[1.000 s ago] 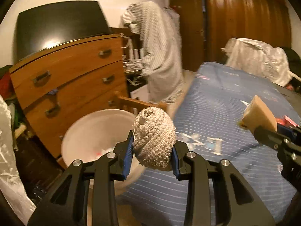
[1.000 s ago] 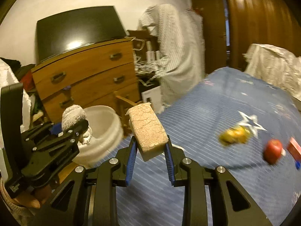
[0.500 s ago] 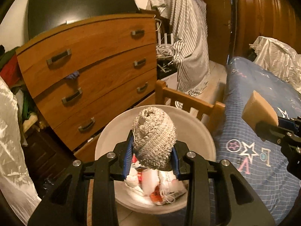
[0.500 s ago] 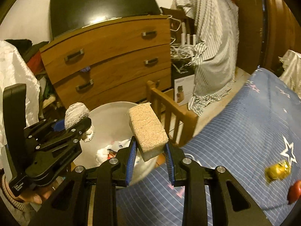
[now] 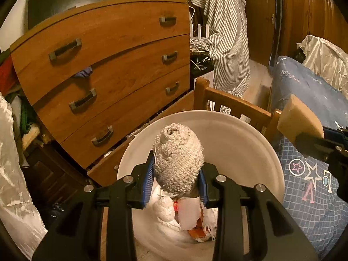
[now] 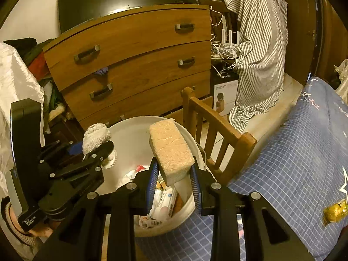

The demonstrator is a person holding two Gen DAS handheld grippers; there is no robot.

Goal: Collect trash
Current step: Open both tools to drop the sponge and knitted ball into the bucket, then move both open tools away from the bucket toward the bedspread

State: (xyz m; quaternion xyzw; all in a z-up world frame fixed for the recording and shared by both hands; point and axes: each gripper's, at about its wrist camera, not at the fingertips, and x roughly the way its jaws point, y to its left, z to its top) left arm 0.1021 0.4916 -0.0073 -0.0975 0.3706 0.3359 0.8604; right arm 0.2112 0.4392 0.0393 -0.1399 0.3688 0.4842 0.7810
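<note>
My left gripper (image 5: 176, 184) is shut on a grey-white ball of knitted yarn (image 5: 178, 158) and holds it over the white round bin (image 5: 250, 143). In the bin lie white wrappers and an orange-red packet (image 5: 187, 215). My right gripper (image 6: 174, 180) is shut on a tan sponge block (image 6: 170, 151) above the bin's right rim (image 6: 191, 204). In the right wrist view the left gripper (image 6: 97, 152) with the yarn ball (image 6: 95, 137) hangs over the bin's left side. The sponge (image 5: 301, 119) shows at the right of the left wrist view.
A wooden chest of drawers (image 5: 108, 65) stands behind the bin, a wooden chair back (image 6: 217, 134) to its right. A blue patterned bedspread (image 6: 293, 163) lies on the right, with a gold wrapper (image 6: 335, 211) on it. A striped shirt (image 6: 258, 43) hangs at the back.
Both grippers have swung left from over the bed to above the white bin, each keeping its load. The bin's contents have come into view below the fingers.
</note>
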